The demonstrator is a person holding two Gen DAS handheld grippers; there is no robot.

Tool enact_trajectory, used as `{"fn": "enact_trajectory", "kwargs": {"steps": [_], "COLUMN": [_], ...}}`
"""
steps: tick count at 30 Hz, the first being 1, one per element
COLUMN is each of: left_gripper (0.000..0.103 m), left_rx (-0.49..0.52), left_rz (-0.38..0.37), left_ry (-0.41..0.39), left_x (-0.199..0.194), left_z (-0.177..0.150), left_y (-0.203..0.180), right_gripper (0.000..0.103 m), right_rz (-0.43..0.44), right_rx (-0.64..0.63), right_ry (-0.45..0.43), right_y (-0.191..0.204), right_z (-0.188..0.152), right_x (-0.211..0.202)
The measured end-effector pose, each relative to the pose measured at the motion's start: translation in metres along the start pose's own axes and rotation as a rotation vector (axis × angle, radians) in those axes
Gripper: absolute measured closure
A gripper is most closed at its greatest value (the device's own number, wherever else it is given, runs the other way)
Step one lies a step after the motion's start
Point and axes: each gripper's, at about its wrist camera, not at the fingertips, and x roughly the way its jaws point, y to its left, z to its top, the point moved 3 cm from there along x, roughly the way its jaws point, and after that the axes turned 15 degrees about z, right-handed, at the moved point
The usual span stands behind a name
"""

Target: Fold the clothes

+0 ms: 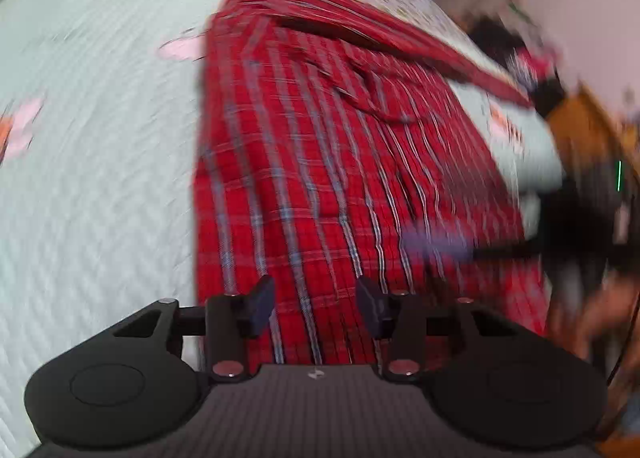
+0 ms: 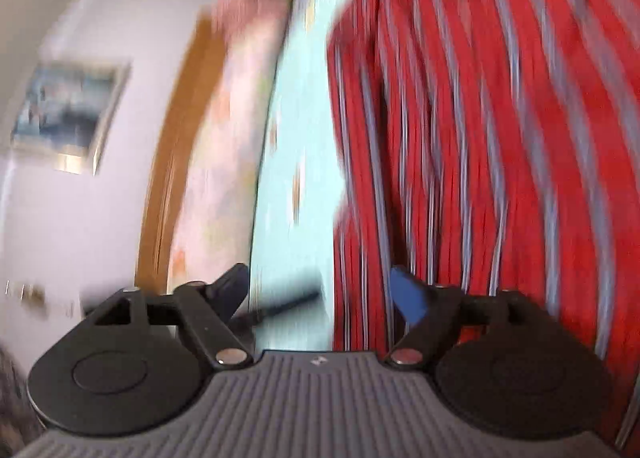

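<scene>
A red plaid shirt (image 1: 320, 162) lies spread along a pale mint quilted bedspread (image 1: 100, 178), with one sleeve (image 1: 420, 46) stretched out to the right. My left gripper (image 1: 316, 306) hovers over the shirt's near end, open, its dark pads apart and holding no cloth. In that view a blurred bluish finger (image 1: 436, 242) of the other gripper reaches over the shirt's right side. In the right wrist view, which is rolled and blurred, the right gripper (image 2: 320, 290) is open at the shirt's (image 2: 480, 138) edge, beside the bedspread (image 2: 296, 118), and grips nothing.
A wooden bed frame (image 2: 176, 162) borders the bedspread, with a white wall and a framed picture (image 2: 68, 114) beyond. Blurred dark clutter (image 1: 504, 42) stands past the bed's far right corner. A thin dark blurred bar (image 2: 288, 304) lies between the right gripper's fingers.
</scene>
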Motion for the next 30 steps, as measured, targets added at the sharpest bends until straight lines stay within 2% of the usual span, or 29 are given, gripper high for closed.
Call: {"fn": "enact_trajectory", "kwargs": {"steps": [1,4,7,10,11,13,16,20,23,26,30], "left_gripper": [0.053,0.053,0.053,0.056,0.057,0.068,0.074,0.074,0.074,0.074,0.074], "left_rx": [0.046,0.115,0.109,0.063,0.039,-0.006,-0.044,-0.045,-0.024,-0.012,-0.002], "left_rz": [0.035,0.100,0.115,0.130,0.127,0.105,0.059,0.026,0.016,0.000,-0.017], "left_ry": [-0.018,-0.079,-0.120,-0.080,-0.064,-0.043,-0.034,-0.034,-0.036,-0.031,-0.017], "left_x": [0.002,0.014,0.021,0.035,0.038,0.042,0.044,0.042,0.042,0.043,0.044], "left_z": [-0.001,0.003,0.007,0.007,0.006,0.004,0.001,-0.005,-0.004,-0.002,-0.001], "left_y": [-0.006,-0.022,-0.019,-0.005,0.001,0.014,0.028,0.031,0.029,0.031,0.033], "right_gripper": [0.021,0.020,0.020,0.020,0.020,0.020,0.020,0.020,0.020,0.025,0.025], "right_rz": [0.000,-0.039,-0.030,-0.032,-0.039,-0.017,0.011,-0.006,-0.008,-0.048,-0.078], "right_rx": [-0.022,-0.067,-0.068,-0.065,-0.050,0.014,0.114,0.172,0.183,0.154,0.143], "right_ry": [-0.044,-0.078,-0.085,-0.074,-0.078,-0.095,-0.157,-0.230,-0.229,-0.204,-0.211], "right_y": [0.003,0.004,0.000,-0.011,-0.016,-0.027,-0.048,-0.067,-0.071,-0.073,-0.075], "right_z": [0.015,0.050,0.080,0.100,0.109,0.122,0.136,0.161,0.173,0.184,0.194], "right_x": [0.001,0.023,0.050,0.078,0.078,0.084,0.096,0.111,0.124,0.139,0.153]}}
